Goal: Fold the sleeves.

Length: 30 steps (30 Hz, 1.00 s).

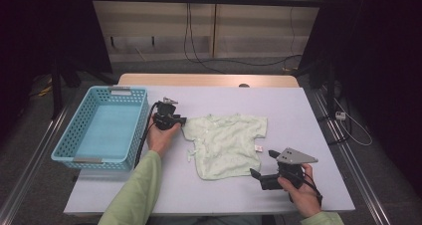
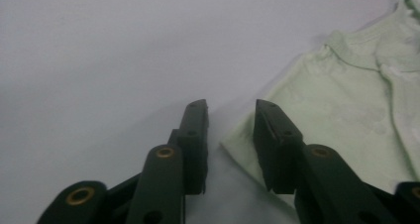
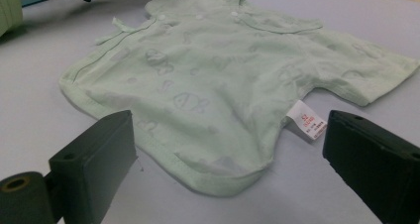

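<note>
two grippers at a small green shirt

a pale green shirt lies flat at the centre of the high view, on a grey table. the left gripper, left of centre, sits at the shirt's sleeve; its jaws are narrow but apart, the sleeve edge between them, not pinched. the right gripper, lower right, has its jaws wide apart by the hem, holding nothing. a blue basket stands at left.

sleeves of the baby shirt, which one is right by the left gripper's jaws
The sleeve pointing toward the blue basket: its hem lies at the left gripper, just beyond the narrowly parted jaws. The other sleeve lies on the far side, away from both grippers.
</note>
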Tool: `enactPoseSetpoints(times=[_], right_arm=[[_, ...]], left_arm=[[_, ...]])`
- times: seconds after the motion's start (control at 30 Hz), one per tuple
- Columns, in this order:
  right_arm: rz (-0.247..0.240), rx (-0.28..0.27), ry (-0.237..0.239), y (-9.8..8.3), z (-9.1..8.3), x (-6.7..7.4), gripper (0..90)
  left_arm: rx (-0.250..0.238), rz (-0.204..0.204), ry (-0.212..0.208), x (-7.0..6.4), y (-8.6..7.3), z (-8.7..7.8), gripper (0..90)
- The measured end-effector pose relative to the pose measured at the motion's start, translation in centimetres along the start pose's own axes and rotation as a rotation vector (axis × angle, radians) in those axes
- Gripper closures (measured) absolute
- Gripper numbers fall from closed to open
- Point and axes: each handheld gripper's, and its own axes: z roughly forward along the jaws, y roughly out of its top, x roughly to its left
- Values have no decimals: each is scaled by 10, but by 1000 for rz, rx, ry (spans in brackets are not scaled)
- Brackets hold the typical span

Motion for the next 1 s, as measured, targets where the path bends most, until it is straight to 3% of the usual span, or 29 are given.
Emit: enactPoseSetpoints(times=[0.07,0.17,0.27,0.6,0.77,1.0], right_arm=[[-4,5,6,0,1,0,53],[-7,8,9,0,1,1,53],[-3,7,5,-1,0,0,53],[-7,5,-1,-1,0,0,53],[-7,5,0,-1,0,0,53],[-11,-3,-8,0,-1,0,53]], left_arm=[[15,48,19,-4,0,0,712],[14,52,16,-8,0,2,754],[13,33,-24,-7,0,2,867],[-37,-48,-51,-3,-4,-4,886],[-56,-62,-41,-5,-2,-10,883],[-76,-29,-78,-15,1,-15,884]])
